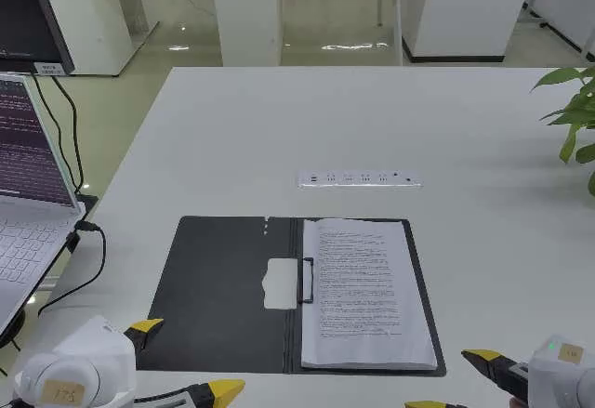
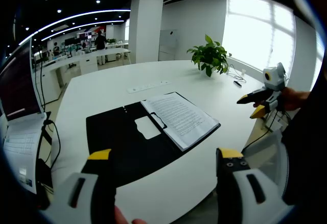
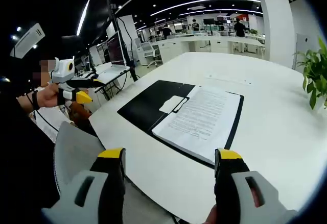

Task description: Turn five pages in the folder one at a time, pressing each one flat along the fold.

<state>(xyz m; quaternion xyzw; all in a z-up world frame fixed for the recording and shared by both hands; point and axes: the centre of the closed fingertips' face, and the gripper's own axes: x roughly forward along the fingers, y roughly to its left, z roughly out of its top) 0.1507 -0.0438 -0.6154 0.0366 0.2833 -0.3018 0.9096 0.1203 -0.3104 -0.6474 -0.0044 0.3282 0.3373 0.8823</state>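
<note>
A black folder (image 1: 223, 296) lies open on the white table, with a stack of printed pages (image 1: 363, 292) on its right half, held by a clip (image 1: 306, 280) at the spine. Both grippers hover off the table's near edge, short of the folder. My left gripper (image 1: 186, 359) is at the lower left, open and holding nothing. My right gripper (image 1: 456, 382) is at the lower right, also open. In the left gripper view the yellow-tipped jaws of the left gripper (image 2: 165, 155) stand wide apart before the folder (image 2: 112, 137). In the right gripper view the right gripper (image 3: 169, 155) faces the pages (image 3: 204, 117).
An open laptop (image 1: 23, 213) with a black cable (image 1: 88, 259) sits at the left table edge. A white power strip (image 1: 358, 179) lies just beyond the folder. A potted plant (image 1: 576, 111) stands at the far right.
</note>
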